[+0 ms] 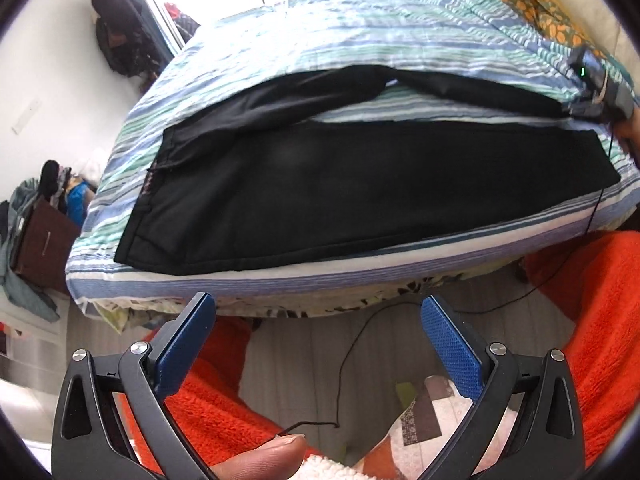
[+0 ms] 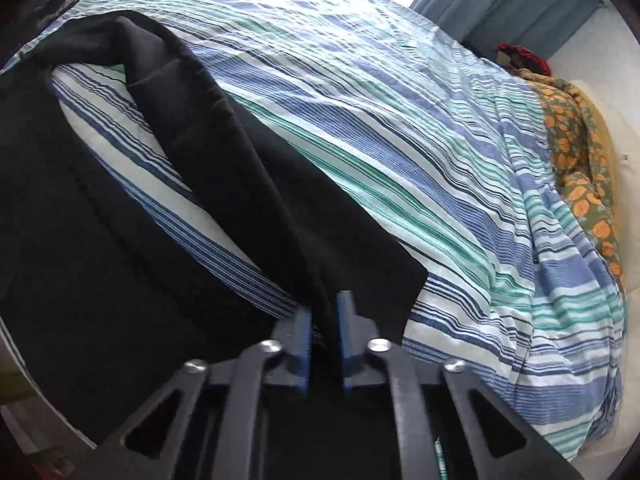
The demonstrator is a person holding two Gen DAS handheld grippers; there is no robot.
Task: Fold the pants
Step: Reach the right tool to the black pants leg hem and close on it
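Note:
Black pants [image 1: 340, 192] lie spread on a striped bed, waistband to the left, near leg flat, far leg raised toward the right. My left gripper [image 1: 318, 312] is open and empty, held off the bed's near edge above the floor. My right gripper [image 2: 324, 308] is shut on the hem end of the far pant leg [image 2: 248, 168] and holds it a little off the bedsheet. The right gripper also shows at the right edge of the left wrist view [image 1: 596, 88]. The near leg [image 2: 80, 240] lies flat at the left of the right wrist view.
The bed has a blue, green and white striped sheet [image 2: 420, 140]. An orange-patterned blanket [image 2: 580, 168] is bunched at the far side. An orange fleece [image 1: 600, 320] and a thin black cable [image 1: 352, 360] are below the bed edge. Clutter [image 1: 44, 220] stands at the left.

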